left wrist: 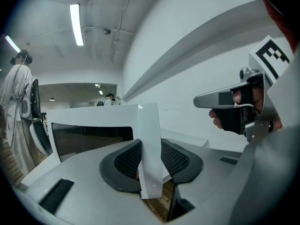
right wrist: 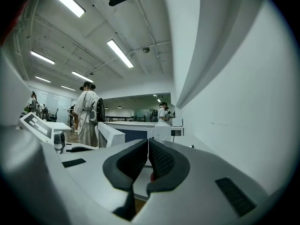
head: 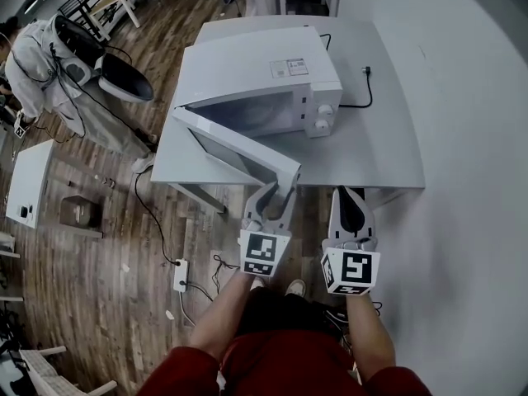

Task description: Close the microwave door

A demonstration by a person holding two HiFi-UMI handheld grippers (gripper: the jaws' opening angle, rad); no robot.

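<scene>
A white microwave [head: 264, 81] stands on a grey table [head: 388, 155] with its door [head: 239, 151] swung partly open toward me. My left gripper [head: 276, 200] is shut on the door's free edge. In the left gripper view the white door edge [left wrist: 150, 149] stands upright between the two black pads, with the dark window [left wrist: 89, 137] to its left. My right gripper [head: 351, 200] hovers at the table's front edge, right of the door and touching nothing. Its jaws [right wrist: 148, 161] are shut with nothing between them. It also shows in the left gripper view as the right gripper [left wrist: 225, 99].
A black power cord [head: 359, 97] runs from the microwave across the table to the right. A person in white [head: 41, 64] stands far left beside a chair. A power strip [head: 180, 275] and cables lie on the wooden floor. A white cabinet [head: 29, 180] stands at the left.
</scene>
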